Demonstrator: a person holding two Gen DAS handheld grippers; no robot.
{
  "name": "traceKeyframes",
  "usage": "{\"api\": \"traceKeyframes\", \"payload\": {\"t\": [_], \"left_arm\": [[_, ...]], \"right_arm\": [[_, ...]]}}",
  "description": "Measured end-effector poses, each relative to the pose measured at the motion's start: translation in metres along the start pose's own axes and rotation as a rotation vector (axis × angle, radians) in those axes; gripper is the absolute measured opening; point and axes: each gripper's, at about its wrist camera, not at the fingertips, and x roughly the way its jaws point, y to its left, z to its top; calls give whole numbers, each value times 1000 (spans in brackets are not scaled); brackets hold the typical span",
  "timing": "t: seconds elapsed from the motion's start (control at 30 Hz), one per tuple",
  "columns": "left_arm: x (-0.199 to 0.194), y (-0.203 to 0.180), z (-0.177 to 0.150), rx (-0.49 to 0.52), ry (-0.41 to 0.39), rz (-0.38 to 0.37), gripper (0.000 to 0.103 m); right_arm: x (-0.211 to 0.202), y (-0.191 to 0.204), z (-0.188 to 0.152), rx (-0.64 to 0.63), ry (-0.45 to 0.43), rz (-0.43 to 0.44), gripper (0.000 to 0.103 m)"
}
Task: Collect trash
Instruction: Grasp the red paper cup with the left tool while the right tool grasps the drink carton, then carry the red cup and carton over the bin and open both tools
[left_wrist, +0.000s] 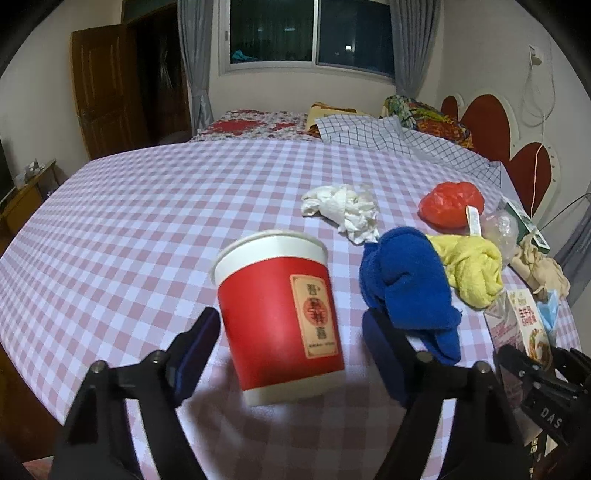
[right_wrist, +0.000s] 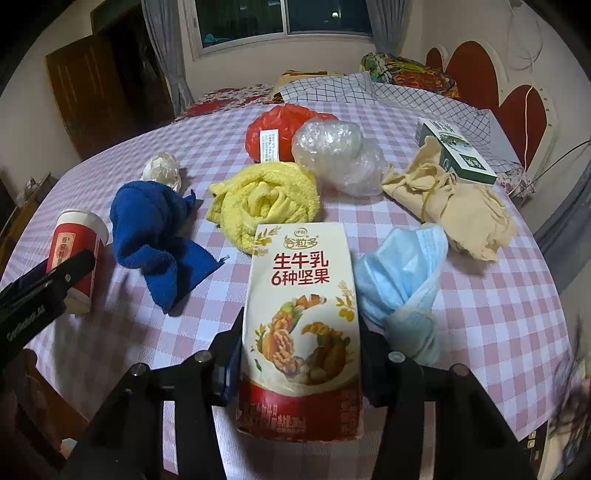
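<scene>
The left tool (left_wrist: 291, 339) stands open around the red paper cup (left_wrist: 279, 314). The cup is upright on the checked surface (left_wrist: 129, 221) between the two pads, with a visible gap on each side.

The right tool (right_wrist: 301, 354) is closed on the milk carton (right_wrist: 301, 314). Both pads bear on the carton's side walls near its lower half.

All positions below are relative to the milk carton, in the right wrist view:
- Light blue face mask (right_wrist: 399, 284): touching its right edge.
- Yellow towel (right_wrist: 264, 201): just behind it.
- Blue towel (right_wrist: 155, 229): to its left.
- Red paper cup: further left, beyond the blue towel.
- Clear plastic wrap (right_wrist: 340, 155) and red plastic bag (right_wrist: 277, 129): behind the yellow towel.
- Beige cloth (right_wrist: 450, 199) and green box (right_wrist: 458, 151): behind and to the right.
- Crumpled tissue (right_wrist: 162, 168): behind the blue towel.
</scene>
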Motion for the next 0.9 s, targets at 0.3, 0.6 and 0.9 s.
{"api": "traceKeyframes", "payload": {"t": [0.3,0.6,0.9], "left_arm": [[-28,-5,1,46,-53,-47,61],[-57,-40,-5,119,-79,-110,61],[-78,-102,-13,211,-102,-207,61]], "right_arm": [[-30,0,-2,-7,-73,26,52],[-72,-25,4,36,-159,14,52],[-109,-83,-12,108,-198,-60,52]]}}
